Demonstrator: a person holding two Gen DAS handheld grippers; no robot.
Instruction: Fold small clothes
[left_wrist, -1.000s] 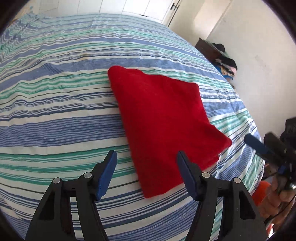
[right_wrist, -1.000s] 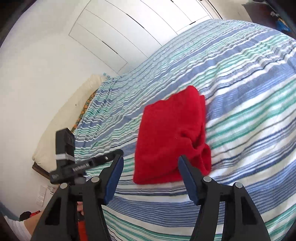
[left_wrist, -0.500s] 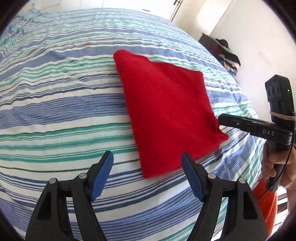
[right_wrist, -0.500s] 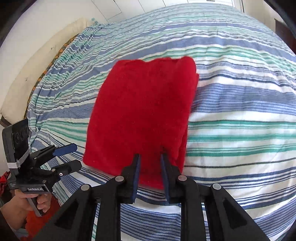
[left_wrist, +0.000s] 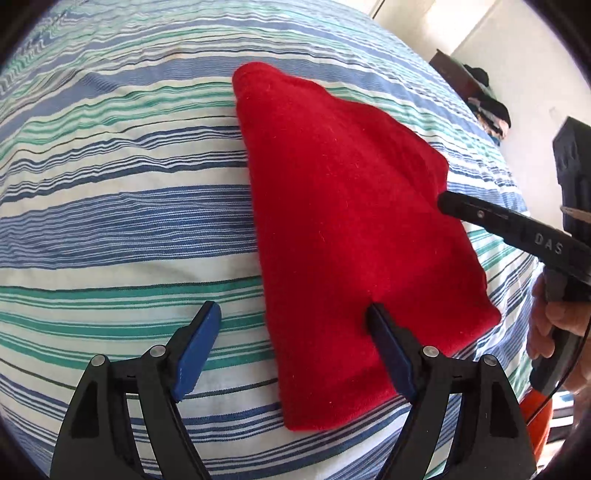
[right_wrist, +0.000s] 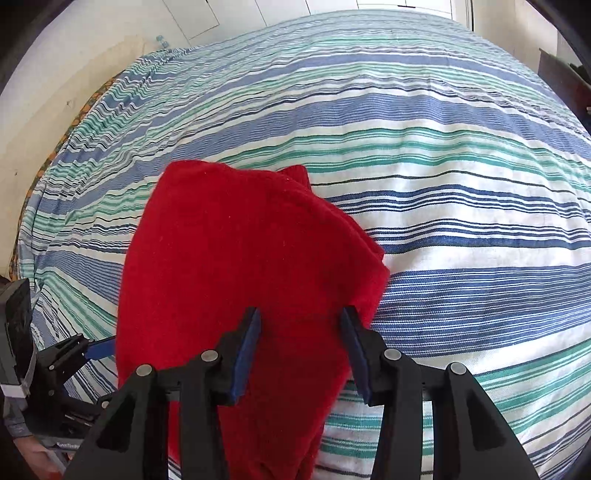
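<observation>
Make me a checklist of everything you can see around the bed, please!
Surface: striped bedspread, lightly rippled.
Job's things: red cloth, folded, lying on the bedspread.
Clutter: nothing seen on the bed.
Grippers: left gripper opening, one finger on the cloth's near edge; right gripper opening, red cloth between its fingers.
Cables: thin black cable by the hand.
Surroundings: white wall, dark furniture with a clothes pile, white cupboard doors.

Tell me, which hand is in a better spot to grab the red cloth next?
Probably the right. The right gripper has the red cloth edge between its opening fingers. The left gripper, also opening, has only one finger on the cloth, the other over the striped bedspread.
</observation>
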